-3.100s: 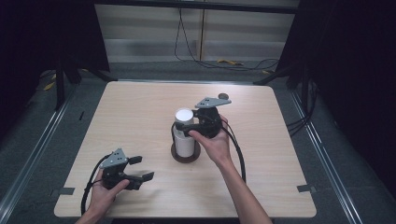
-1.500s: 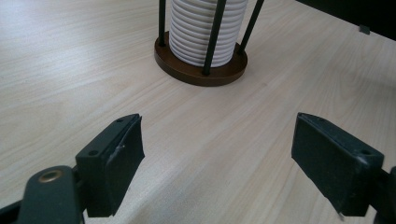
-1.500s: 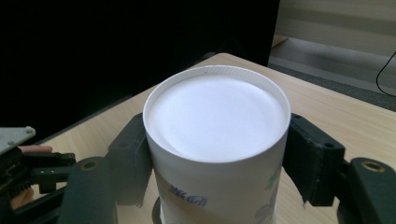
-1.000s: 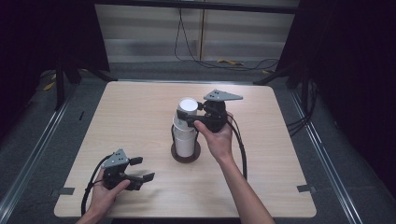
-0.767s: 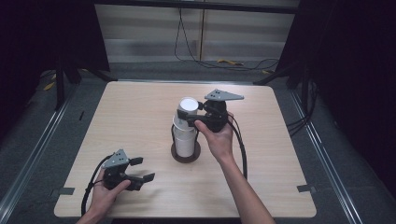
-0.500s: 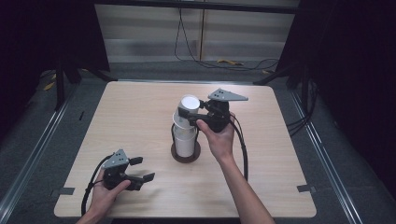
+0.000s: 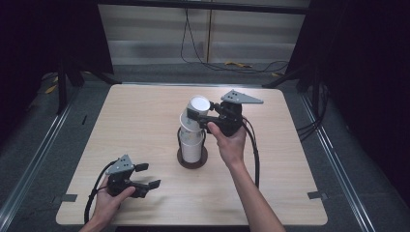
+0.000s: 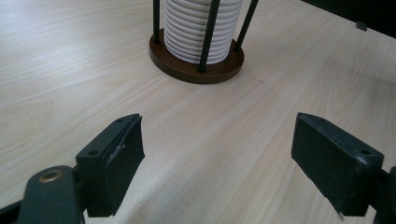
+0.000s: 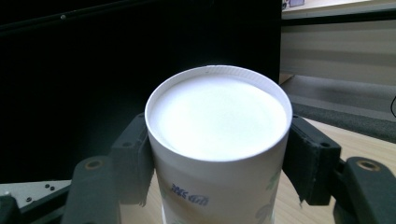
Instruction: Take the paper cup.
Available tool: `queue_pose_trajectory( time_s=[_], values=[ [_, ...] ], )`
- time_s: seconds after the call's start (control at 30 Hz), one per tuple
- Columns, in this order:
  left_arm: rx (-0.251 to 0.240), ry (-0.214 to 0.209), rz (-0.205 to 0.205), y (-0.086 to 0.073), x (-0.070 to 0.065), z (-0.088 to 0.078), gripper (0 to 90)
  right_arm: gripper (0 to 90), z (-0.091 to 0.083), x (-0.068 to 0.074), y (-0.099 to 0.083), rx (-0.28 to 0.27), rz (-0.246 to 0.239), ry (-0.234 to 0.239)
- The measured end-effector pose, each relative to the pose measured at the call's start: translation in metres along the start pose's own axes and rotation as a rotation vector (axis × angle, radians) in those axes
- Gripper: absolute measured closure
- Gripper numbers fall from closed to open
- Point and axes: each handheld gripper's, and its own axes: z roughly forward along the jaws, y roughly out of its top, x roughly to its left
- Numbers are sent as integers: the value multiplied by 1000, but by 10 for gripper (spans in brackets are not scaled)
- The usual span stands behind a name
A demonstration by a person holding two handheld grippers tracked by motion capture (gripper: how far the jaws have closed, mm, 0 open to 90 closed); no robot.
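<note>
Left gripper point(image 7: 143, 177): rests low over the near-left part of the table point(image 7: 300, 159), held in the person's left hand point(image 7: 109, 203). Jaws stand wide apart with nothing between them; bare wood fills the gap in the left gripper view.

Cup stack point(image 8: 201, 29): lies ahead of the left jaws and well apart from them, slightly left of their centre line. It is a column of nested white cups, long axis upright.

Holder point(image 7: 192, 158): a round brown base with thin black upright rods point(image 8: 208, 36) that ring the stack. The rods flank the stack on the side facing the left jaws.

Top cup point(image 7: 197, 112): a white paper cup, closed end up, tilted off the stack's axis. It sits between the right jaws, one jaw pressed to each side wall just below the closed end. Its lower part appears still to overlap the stack; the exact overlap cannot be told.

Right gripper point(image 7: 200, 119): held in the right hand point(image 7: 232, 145), closed on the top cup from the side.

Deciding relation (judgement): the cup's long axis leans away from the rods' upright line, so a clean lift calls for travel along the cup's own axis, upward from the jaws.

Obstruction (judgement): the rods could catch the cup's rim. The right hand is nearer the holder.
</note>
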Motion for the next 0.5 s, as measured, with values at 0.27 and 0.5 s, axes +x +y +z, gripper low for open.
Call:
queue_pose_trajectory(
  time_s=[0.27, 0.5],
  values=[
    [-12, 4, -1, 1, -1, -1, 169, 337, -13, 2, 3, -21, 2, 6],
    [-30, -3, 2, 12, -3, -1, 169, 337, -28, 0, 1, -10, 23, 16]
  ],
)
